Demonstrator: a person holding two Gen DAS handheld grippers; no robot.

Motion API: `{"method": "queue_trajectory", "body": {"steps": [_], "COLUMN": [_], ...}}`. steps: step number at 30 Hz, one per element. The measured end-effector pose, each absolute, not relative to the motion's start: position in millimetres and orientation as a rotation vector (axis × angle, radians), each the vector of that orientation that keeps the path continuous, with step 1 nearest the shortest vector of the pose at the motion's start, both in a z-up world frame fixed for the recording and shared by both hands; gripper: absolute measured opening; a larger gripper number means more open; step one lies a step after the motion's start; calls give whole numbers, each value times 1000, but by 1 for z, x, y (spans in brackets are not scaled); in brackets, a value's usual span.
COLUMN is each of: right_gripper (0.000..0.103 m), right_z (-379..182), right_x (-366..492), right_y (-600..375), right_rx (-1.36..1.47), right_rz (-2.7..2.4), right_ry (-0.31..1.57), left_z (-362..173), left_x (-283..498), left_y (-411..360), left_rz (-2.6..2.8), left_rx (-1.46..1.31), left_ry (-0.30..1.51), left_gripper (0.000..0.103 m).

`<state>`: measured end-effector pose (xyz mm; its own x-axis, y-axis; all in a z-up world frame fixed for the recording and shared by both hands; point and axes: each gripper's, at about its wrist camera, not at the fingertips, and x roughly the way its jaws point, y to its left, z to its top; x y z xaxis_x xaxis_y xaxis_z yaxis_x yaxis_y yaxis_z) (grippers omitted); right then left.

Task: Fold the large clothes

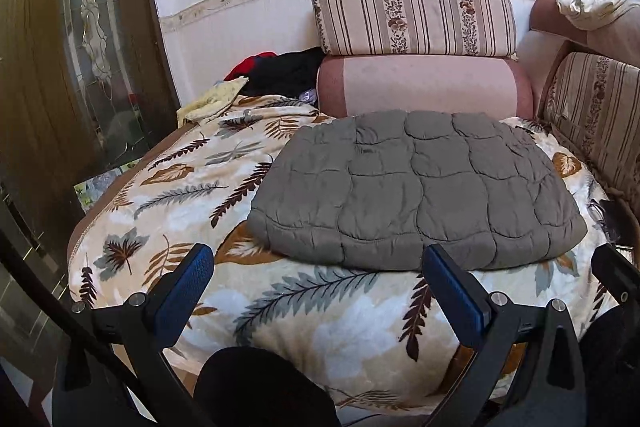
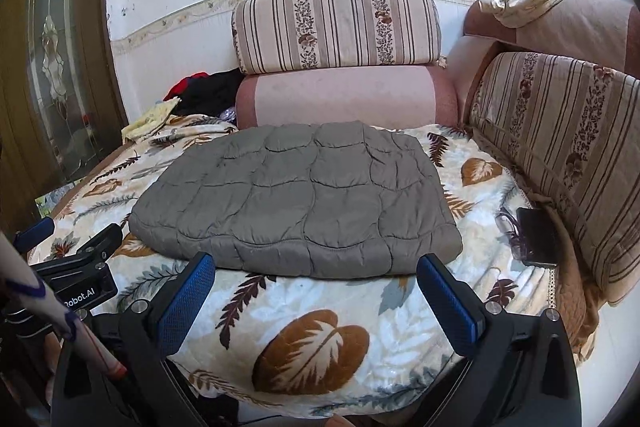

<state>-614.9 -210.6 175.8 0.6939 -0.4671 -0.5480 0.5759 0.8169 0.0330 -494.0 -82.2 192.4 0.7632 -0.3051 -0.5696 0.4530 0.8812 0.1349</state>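
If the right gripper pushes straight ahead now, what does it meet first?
Likely the near edge of the folded grey quilt, lying between the open right gripper fingers' line; depth is unclear, so it may brush the leaf blanket first.

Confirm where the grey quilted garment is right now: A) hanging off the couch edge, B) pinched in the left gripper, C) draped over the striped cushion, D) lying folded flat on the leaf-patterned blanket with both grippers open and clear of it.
D: the grey quilted garment lies folded flat on the leaf-patterned blanket, with the left gripper and right gripper open short of it.

Leaf-print blanket [image 2: 320, 307], striped cushions [image 2: 336, 27], black phone [image 2: 538, 237].
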Motion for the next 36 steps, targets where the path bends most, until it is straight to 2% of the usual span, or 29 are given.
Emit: {"method": "queue_trajectory", "body": {"steps": [36], "right_gripper": [102], "right_z": [159], "right_x": [-607], "right_y": [-219], "right_rx": [225], "right_rz": [-587], "right_ry": [595], "left_z": [181], "left_x": [-492], "left_y": [-87], "left_rz": [-422], "left_rx": [303], "left_ry": [586], "left_gripper": [103]}}
